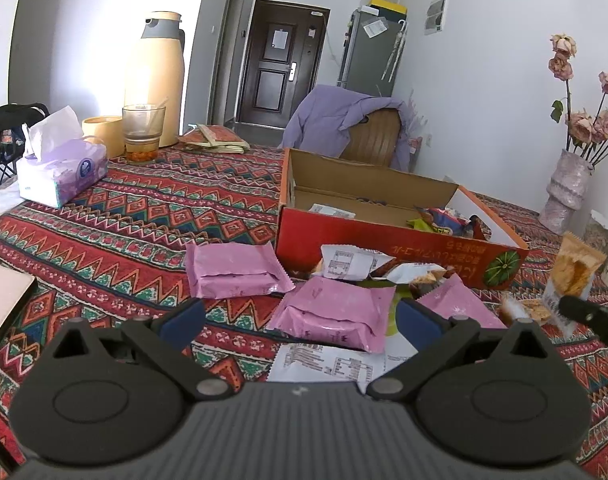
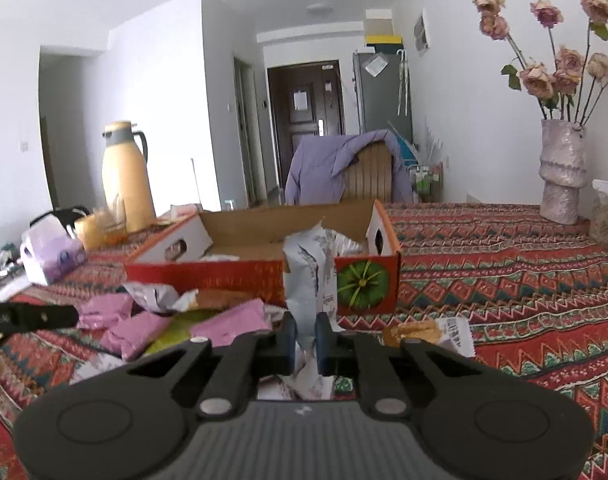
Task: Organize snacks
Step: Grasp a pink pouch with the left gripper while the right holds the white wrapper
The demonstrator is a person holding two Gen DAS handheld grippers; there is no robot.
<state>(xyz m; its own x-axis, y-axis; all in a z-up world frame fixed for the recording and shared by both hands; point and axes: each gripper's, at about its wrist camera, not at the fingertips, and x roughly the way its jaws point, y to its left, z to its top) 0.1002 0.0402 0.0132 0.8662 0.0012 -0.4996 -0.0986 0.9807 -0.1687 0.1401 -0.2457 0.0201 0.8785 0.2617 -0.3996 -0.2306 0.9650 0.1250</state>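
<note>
We are holding our right gripper (image 2: pixel 304 338) low over the patterned tabletop (image 2: pixel 524 280), its jaws pinching a pale snack packet (image 2: pixel 304 276) that is standing up between the blue pads; in the left wrist view the same packet (image 1: pixel 576 276) is showing at the far right, lifted off the cloth, with an orange printed face. Our left gripper (image 1: pixel 299 320) is hovering with its jaws spread wide and nothing between them, pointing down at the loose pile. Just beyond its pads, pink snack packs (image 1: pixel 332 312) are lying flat on the cloth, one of them overlapping a white packet with printed text (image 1: pixel 324 364). Further on, crumpled white wrappers (image 1: pixel 368 264) are resting against the front wall of the red cardboard box (image 1: pixel 384 240), which is sitting open with a few packets already lying inside it (image 1: pixel 436 218). To the left, well apart from the pile, a tissue pack (image 1: pixel 59 172) is sitting near a glass (image 1: pixel 143 132) and a yellow thermos (image 1: pixel 155 80). A vase of dried roses (image 2: pixel 564 172) is standing at the far right edge, and a chair draped with a purple garment (image 2: pixel 344 168) is standing behind the box
</note>
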